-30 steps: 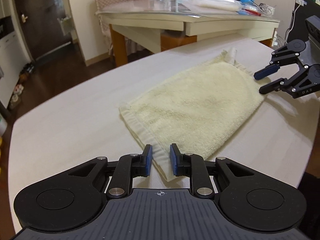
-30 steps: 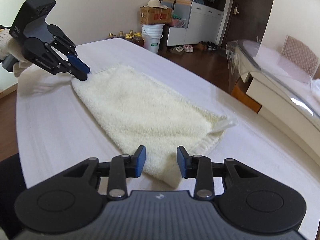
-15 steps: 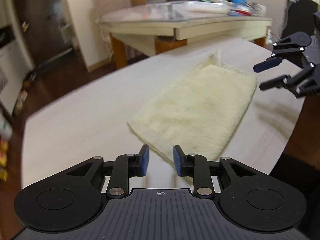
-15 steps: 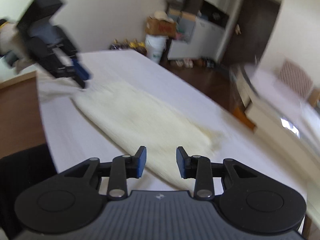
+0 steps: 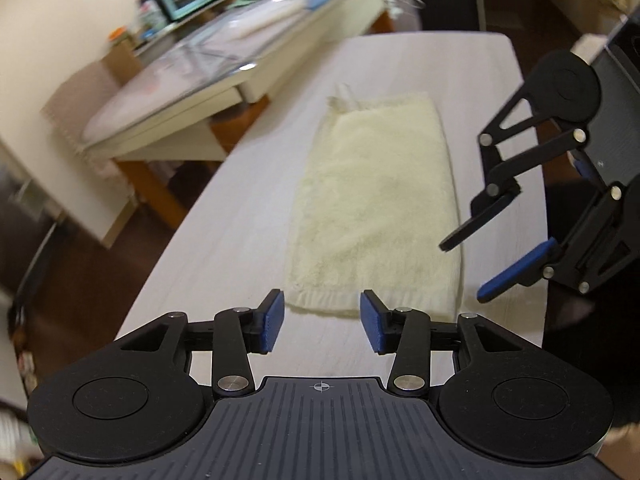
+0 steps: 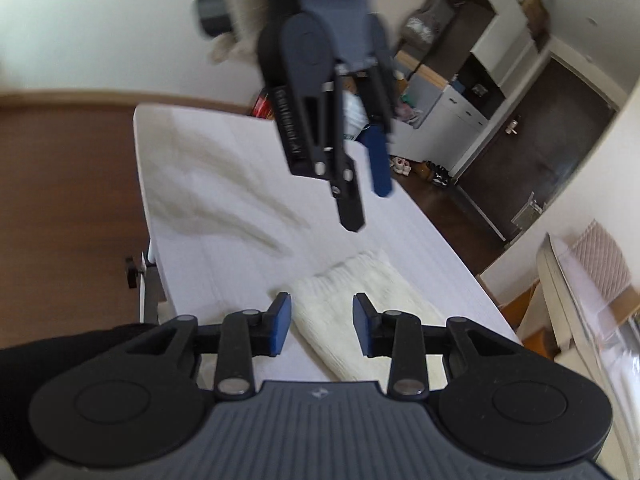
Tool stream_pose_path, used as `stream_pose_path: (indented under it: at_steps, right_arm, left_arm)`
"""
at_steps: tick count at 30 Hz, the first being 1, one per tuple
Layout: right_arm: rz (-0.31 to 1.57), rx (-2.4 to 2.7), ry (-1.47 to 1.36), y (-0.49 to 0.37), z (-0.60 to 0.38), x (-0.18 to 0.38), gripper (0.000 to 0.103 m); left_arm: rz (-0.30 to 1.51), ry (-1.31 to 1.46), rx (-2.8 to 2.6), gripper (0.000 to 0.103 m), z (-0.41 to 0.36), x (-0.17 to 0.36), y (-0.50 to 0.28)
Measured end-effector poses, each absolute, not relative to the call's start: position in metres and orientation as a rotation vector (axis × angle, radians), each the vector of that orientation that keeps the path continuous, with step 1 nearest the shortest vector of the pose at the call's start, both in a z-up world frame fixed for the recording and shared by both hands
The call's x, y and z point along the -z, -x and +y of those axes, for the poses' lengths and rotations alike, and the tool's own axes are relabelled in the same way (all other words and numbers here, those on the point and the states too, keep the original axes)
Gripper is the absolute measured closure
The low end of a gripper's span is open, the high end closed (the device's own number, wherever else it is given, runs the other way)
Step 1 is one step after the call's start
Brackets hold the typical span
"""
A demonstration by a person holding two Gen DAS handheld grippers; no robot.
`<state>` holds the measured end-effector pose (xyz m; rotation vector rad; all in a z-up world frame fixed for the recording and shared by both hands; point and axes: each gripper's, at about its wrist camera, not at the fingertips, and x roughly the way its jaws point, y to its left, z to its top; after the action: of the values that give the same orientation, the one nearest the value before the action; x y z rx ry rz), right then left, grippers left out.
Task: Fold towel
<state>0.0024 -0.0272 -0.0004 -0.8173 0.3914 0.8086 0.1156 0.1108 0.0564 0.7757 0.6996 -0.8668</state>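
Left tool (image 5: 322,322) opening, empty, above folded towel (image 5: 376,200) on table (image 5: 224,240).

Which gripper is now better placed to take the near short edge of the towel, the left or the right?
Probably the left gripper: its opening jaws frame the towel hem, nothing between them. The right gripper hangs beside its long edge.

- Left wrist view looks down along the cream towel (image 5: 376,208) from its near short end, close above the counter (image 5: 248,216).
- Right wrist view faces that same end from the side; both share it.
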Motion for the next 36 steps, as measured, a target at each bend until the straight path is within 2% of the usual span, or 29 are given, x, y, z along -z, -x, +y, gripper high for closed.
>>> stream_pose_path:
  at_steps: [12, 16, 17, 18, 19, 29, 36]
  right_arm:
    - [0.414, -0.761, 0.967, -0.005, 0.002, 0.024, 0.069]
    - [0.420, -0.763, 0.974, -0.008, 0.003, 0.026, 0.078]
    - [0.426, -0.772, 0.968, -0.010, 0.003, 0.027, 0.082]
    - [0.433, -0.781, 0.962, -0.011, 0.002, 0.028, 0.092]
    - [0.436, -0.790, 0.954, -0.011, 0.001, 0.028, 0.093]
    - [0.507, -0.941, 0.648, -0.009, -0.064, -0.013, 0.095]
    - [0.592, -1.019, 0.429, -0.009, -0.128, -0.033, 0.095]
  left_arm:
    - [0.842, -0.613, 0.774, 0.055, 0.122, -0.044, -0.156]
    - [0.844, -0.623, 0.756, 0.053, 0.121, -0.040, -0.157]
    - [0.843, -0.630, 0.757, 0.053, 0.121, -0.039, -0.156]
    - [0.841, -0.639, 0.761, 0.052, 0.121, -0.038, -0.154]
    - [0.839, -0.650, 0.769, 0.052, 0.121, -0.038, -0.152]
    - [0.825, -0.759, 0.896, 0.051, 0.108, -0.036, -0.132]
    - [0.754, -0.958, 1.097, 0.052, 0.076, -0.033, -0.093]
